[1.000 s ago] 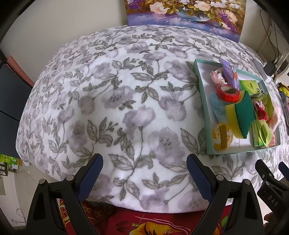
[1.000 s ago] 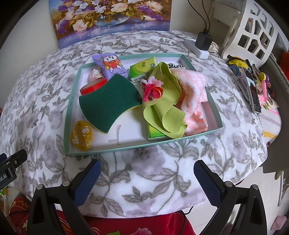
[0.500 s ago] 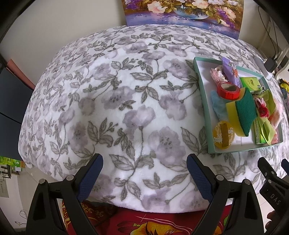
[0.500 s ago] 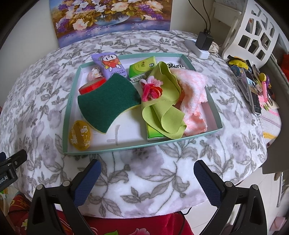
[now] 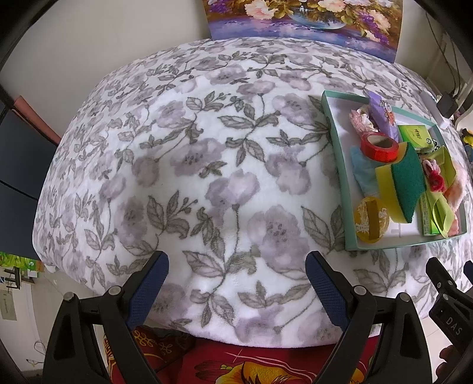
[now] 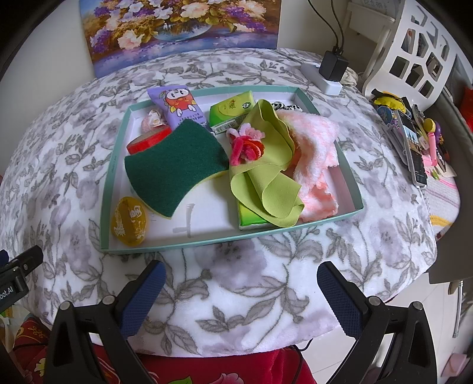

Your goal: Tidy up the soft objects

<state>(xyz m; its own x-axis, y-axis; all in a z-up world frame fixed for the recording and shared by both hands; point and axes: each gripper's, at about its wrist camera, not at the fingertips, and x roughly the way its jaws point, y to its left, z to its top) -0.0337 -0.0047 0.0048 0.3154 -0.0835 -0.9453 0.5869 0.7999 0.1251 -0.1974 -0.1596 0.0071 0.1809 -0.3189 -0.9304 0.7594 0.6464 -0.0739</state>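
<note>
A teal tray (image 6: 110, 183) (image 5: 335, 138) sits on the floral blanket. In it lie a green scouring sponge (image 6: 174, 171) (image 5: 408, 183), a lime cloth (image 6: 266, 165), a fluffy pink cloth (image 6: 313, 153), a pink-red pipe-cleaner flower (image 6: 245, 144), a red tape roll (image 6: 147, 140) (image 5: 380, 144), a yellow round packet (image 6: 128, 221) (image 5: 369, 218), a purple pouch (image 6: 177, 103) and green tissue packs (image 6: 232, 109). My right gripper (image 6: 239, 298) is open and empty, just before the tray's near rim. My left gripper (image 5: 236, 292) is open and empty over bare blanket, left of the tray.
A flower painting (image 6: 180, 26) leans at the back wall. A white power strip with a black plug (image 6: 328, 73) lies behind the tray. Toys and small items (image 6: 414, 138) crowd the right side by a white shelf (image 6: 414, 53). The blanket drops off near me.
Both views have shifted only slightly; the tray has drifted a little in the left wrist view. Both grippers stay open and empty.
</note>
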